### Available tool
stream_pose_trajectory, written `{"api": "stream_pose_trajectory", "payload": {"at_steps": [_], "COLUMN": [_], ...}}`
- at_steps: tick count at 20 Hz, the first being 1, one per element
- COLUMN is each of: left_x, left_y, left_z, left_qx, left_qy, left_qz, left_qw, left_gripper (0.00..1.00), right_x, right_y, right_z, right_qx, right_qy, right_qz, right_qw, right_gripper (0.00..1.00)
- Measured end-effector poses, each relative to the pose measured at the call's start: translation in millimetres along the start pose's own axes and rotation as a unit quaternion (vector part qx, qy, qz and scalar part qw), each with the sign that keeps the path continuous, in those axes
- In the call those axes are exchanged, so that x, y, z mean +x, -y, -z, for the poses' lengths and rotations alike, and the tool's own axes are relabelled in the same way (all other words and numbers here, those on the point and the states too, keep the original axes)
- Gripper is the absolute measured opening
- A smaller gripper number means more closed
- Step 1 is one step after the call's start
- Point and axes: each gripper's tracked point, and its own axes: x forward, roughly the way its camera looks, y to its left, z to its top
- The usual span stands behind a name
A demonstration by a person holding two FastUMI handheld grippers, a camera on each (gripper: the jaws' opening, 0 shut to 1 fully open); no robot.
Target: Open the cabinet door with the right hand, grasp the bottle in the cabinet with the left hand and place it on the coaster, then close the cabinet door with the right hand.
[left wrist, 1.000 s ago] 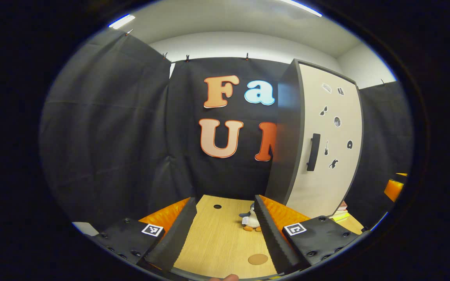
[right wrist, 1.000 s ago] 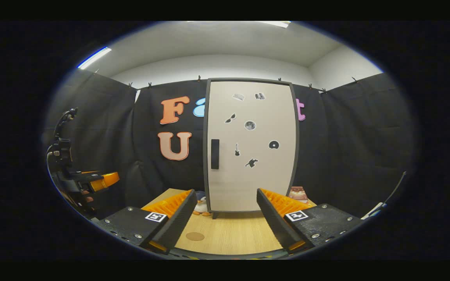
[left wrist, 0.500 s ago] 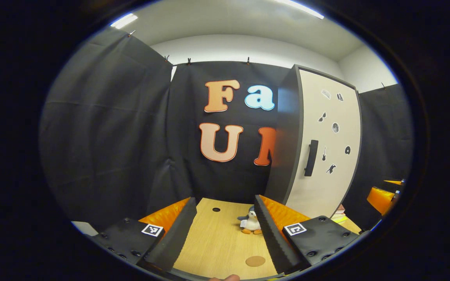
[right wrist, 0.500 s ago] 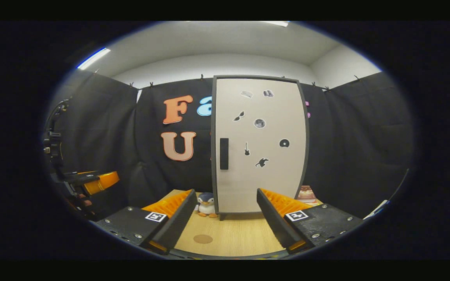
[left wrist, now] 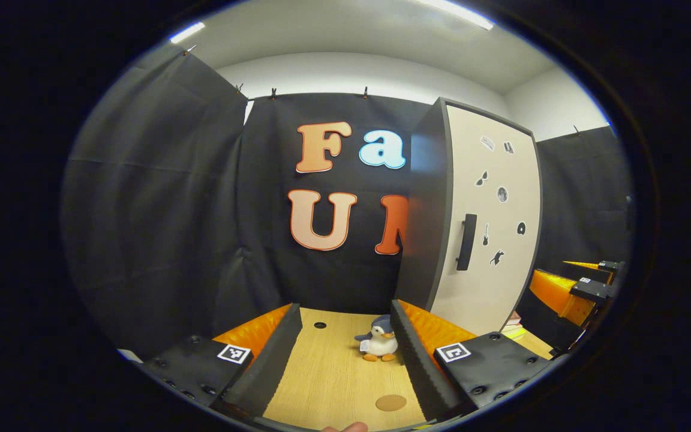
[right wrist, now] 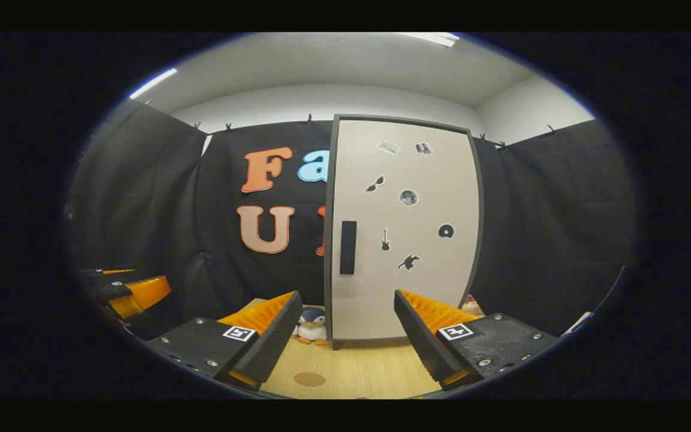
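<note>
While both grippers hang above the wooden table (left wrist: 333,384) with nothing between their fingers, the tall cabinet (right wrist: 402,228) stands at the back of it against the black cloth wall (left wrist: 159,210), its pale door (left wrist: 489,222) shut and flush in its dark frame. In the right gripper view the door faces the camera almost square on; in the left gripper view the cabinet is seen from an angle, its dark side panel (left wrist: 426,210) turned toward the camera. A dark upright handle (right wrist: 348,247) sits near the door's left edge at about mid-height, and small dark stickers (right wrist: 408,197) are scattered over the panel to its right. The right gripper (right wrist: 345,336) is spread wide, pointing at the lower part of the door and well apart from the handle. The left gripper (left wrist: 345,360) is likewise spread wide, aimed at the bare tabletop to the left of the cabinet. Each gripper also appears at the edge of the other's view (the right one at the far right of the left gripper view, the left one at the far left of the right gripper view). A small stack of books (left wrist: 513,327) lies by the cabinet's right foot. A toy penguin (left wrist: 374,347) stands on the table just beside the cabinet's left front corner. The round brown coaster (left wrist: 391,402) lies flat on the table nearer the camera than the penguin, with nothing on it. A small dark hole (left wrist: 320,325) marks the tabletop farther back.
</note>
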Motion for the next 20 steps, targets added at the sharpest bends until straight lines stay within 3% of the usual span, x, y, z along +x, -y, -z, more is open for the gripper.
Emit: {"api": "stream_pose_trajectory", "payload": {"at_steps": [7,11,12,13,14,20], "left_x": [25.4,40.9,44.2,46.4,49.8,65.7], "left_y": [8.8,6.9,4.7,1.8,0.4,-9.5], "left_z": [-3.7,4.9,6.9,6.2,5.6,13.2], "left_qx": [0.009,-0.007,-0.007,-0.006,-0.004,0.005], "left_qy": [0.011,-0.001,-0.002,-0.001,0.001,-0.008], "left_qz": [-0.021,-0.029,-0.033,-0.037,-0.039,-0.051], "left_qw": [1.000,1.000,0.999,0.999,0.999,0.999], "left_gripper": [0.94,0.99,0.94,0.99,0.94,0.94], "right_x": [102.2,157.6,168.9,179.4,189.2,238.5], "right_y": [-0.6,0.3,-0.1,-0.6,-0.6,-5.3], "right_z": [-10.5,-8.7,-8.4,-7.6,-7.6,-7.5], "right_qx": [-0.004,-0.003,-0.002,-0.003,-0.004,-0.002], "right_qy": [0.012,0.011,0.010,0.009,0.010,0.009], "right_qz": [-0.020,-0.020,-0.019,-0.019,-0.017,-0.011], "right_qw": [1.000,1.000,1.000,1.000,1.000,1.000], "right_gripper": [0.97,0.97,0.95,0.95,0.95,0.93]}}
